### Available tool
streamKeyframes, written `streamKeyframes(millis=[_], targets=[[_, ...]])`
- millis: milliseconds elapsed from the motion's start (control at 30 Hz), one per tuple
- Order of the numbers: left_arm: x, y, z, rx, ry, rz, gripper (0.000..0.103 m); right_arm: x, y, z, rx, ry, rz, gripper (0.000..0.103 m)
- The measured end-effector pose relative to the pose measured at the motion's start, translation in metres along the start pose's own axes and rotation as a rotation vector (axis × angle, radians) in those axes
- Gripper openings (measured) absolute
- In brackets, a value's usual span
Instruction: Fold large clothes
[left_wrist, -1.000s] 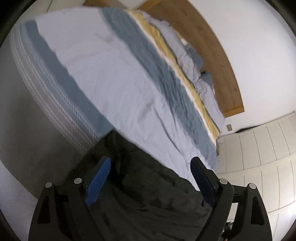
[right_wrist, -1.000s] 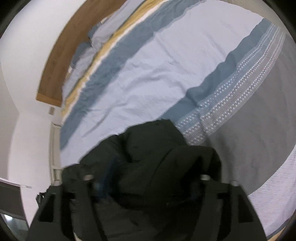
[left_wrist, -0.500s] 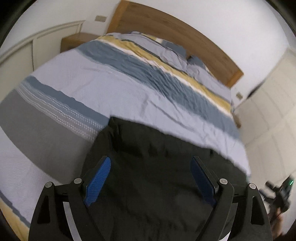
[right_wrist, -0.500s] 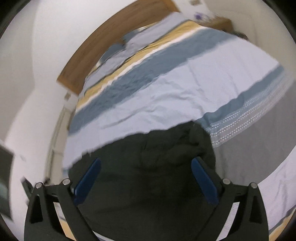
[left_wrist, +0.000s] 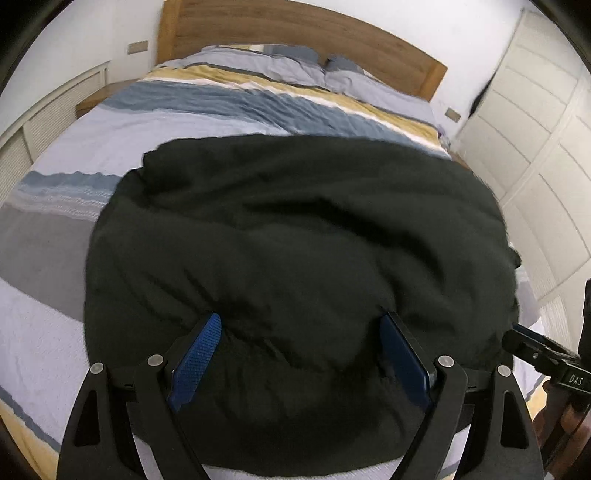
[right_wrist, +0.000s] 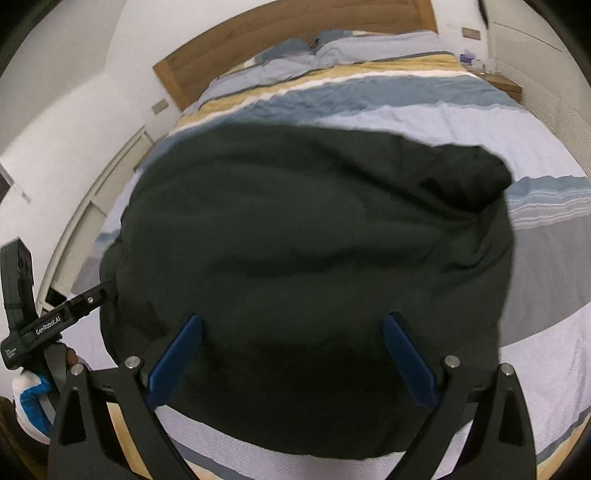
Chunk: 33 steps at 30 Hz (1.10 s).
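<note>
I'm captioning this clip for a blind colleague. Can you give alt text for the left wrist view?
A large dark garment lies spread on a striped bedspread, filling most of the frame. The left tongs stand open just above its near edge, gripping nothing. A wooden headboard and white cupboards sit behind.

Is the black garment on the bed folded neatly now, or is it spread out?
Spread out, not neatly folded. The black garment lies as one wide, wrinkled sheet across the striped duvet, with one corner bunched up at its far edge.

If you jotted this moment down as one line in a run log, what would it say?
stage: garment spread | black garment: lying on striped bed | left tongs: open, empty | right tongs: open, empty
</note>
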<state>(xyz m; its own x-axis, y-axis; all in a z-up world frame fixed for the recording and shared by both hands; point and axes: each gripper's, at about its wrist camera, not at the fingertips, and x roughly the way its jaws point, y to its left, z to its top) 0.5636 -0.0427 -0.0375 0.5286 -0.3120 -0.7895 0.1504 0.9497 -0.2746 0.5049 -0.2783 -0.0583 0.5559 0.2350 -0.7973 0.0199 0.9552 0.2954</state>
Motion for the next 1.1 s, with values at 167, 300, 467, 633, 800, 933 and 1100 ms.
streamKeyframes(millis=[167,300,467,633,800,933,1100], targets=[[0.034,-0.004,0.032,0.050,0.005,0.011,0.087,0.033,0.002,0.026,-0.010,0.001,-0.019,0.099],[0.064,-0.011,0.062,0.094,0.016,0.031,0.089,0.057,0.003,0.055,-0.021,0.009,-0.038,0.099],[0.102,-0.017,0.098,0.116,0.032,0.066,0.090,0.085,-0.008,0.085,-0.004,0.022,-0.069,0.099],[0.129,-0.025,0.123,0.150,0.069,0.097,0.093,0.108,-0.017,0.119,0.017,0.036,-0.094,0.099],[0.165,-0.022,0.141,0.148,0.122,0.123,0.097,0.141,-0.031,0.148,0.057,0.083,-0.109,0.100],[0.194,-0.015,0.148,0.111,0.163,0.129,0.102,0.170,-0.050,0.158,0.110,0.126,-0.114,0.103],[0.217,-0.014,0.154,0.101,0.199,0.145,0.102,0.200,-0.063,0.166,0.124,0.153,-0.121,0.103]])
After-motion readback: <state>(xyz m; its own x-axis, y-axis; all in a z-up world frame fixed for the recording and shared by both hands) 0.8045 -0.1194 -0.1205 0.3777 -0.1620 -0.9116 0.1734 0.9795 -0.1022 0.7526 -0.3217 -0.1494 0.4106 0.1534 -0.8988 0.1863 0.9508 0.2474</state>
